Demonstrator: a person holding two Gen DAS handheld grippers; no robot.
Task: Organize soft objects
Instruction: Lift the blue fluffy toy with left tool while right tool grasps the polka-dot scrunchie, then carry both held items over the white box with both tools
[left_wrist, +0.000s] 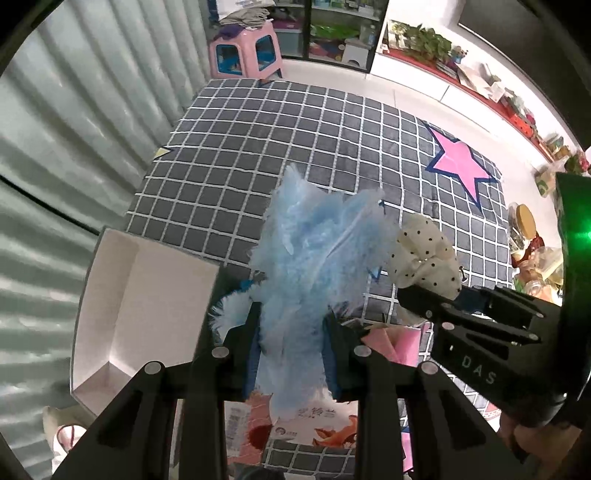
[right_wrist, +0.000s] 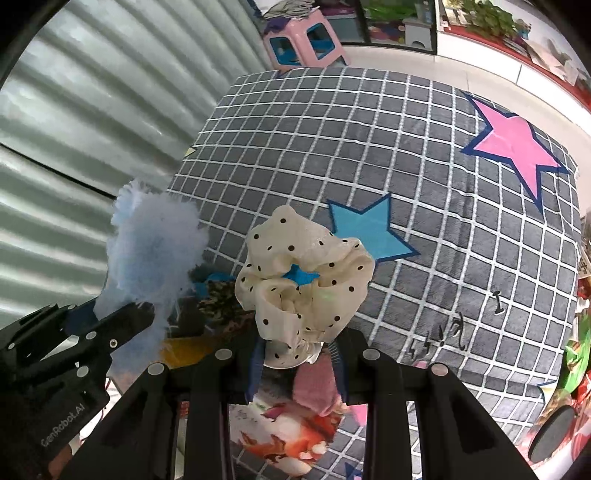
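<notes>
On your far left sits the white box (left_wrist: 122, 306), open-topped, on the grid-patterned blanket (left_wrist: 295, 129). Your left gripper (left_wrist: 291, 354) has its jaws closed narrowly on the fluffy blue scrunchie (left_wrist: 310, 251), which stands up between them, clear of the blanket. Beside it, your right gripper (right_wrist: 299, 365) is clamped tight on the cream polka-dot scrunchie (right_wrist: 303, 273), also held off the blanket, above the blue star (right_wrist: 373, 229). You look to be at the carrying step, with 2 soft items in hand. Next, I'd judge, you swing both over the box and let go only once each hangs inside its walls.
</notes>
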